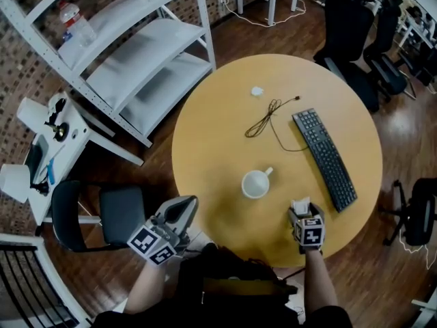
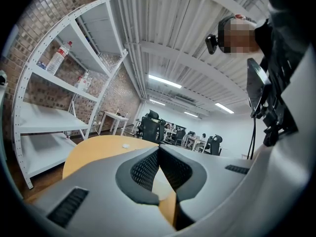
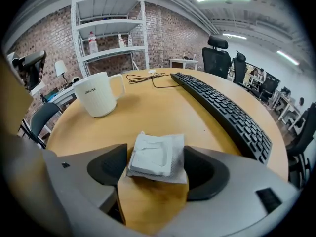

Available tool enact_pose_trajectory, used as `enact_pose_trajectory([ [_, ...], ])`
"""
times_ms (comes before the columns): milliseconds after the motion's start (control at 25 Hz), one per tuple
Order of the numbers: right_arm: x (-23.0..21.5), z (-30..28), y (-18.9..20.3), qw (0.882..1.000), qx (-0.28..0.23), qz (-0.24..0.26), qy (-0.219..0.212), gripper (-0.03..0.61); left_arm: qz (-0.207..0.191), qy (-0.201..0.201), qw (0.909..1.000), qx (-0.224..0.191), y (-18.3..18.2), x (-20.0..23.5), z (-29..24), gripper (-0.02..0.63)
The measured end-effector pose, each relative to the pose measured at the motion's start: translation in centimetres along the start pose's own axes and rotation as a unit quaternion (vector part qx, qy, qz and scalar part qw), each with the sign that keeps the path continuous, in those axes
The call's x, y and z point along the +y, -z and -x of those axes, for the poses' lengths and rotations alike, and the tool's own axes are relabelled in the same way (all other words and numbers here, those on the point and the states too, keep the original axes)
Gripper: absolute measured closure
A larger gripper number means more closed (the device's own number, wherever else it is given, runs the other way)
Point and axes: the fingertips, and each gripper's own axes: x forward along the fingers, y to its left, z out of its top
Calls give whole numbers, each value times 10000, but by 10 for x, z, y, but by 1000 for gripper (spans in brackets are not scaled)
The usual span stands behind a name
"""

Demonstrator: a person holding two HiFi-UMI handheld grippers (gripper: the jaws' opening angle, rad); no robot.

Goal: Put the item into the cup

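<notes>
A white mug stands upright on the round wooden table, handle to the far right; in the right gripper view the mug is ahead and to the left. A flat white packet lies on the tabletop between my right gripper's wide-open jaws, its edges close to both pads, not squeezed. From the head view the packet sits at the tip of the right gripper, near the table's front edge. My left gripper hovers off the table's front left edge, jaws closed and empty.
A black keyboard lies diagonally right of the mug, beside the right gripper. A thin dark cable and a small white scrap lie farther back. White shelving stands at the left, a chair below it, black office chairs beyond.
</notes>
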Motion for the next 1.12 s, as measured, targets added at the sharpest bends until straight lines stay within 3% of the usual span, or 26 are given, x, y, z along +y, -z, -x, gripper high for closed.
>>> enact_pose_trajectory([
  [120, 1, 3, 2, 9999, 56, 63, 91, 317, -23, 42, 10000, 2, -2, 0, -2, 618],
  [160, 2, 4, 3, 9999, 65, 92, 110, 324, -35, 57, 10000, -1, -3, 0, -3, 618],
  [440, 3, 22, -11, 9994, -331, 112, 81, 327, -121, 188, 9997, -63, -8, -5, -9, 618],
  [840, 14, 86, -112, 9859, -1613, 420, 116, 327, -247, 300, 9988, -297, -18, -6, -8, 618],
  [1120, 61, 111, -174, 9713, -2137, 962, -413, 327, -317, -9, 9975, -627, -31, 2, 6, 618],
])
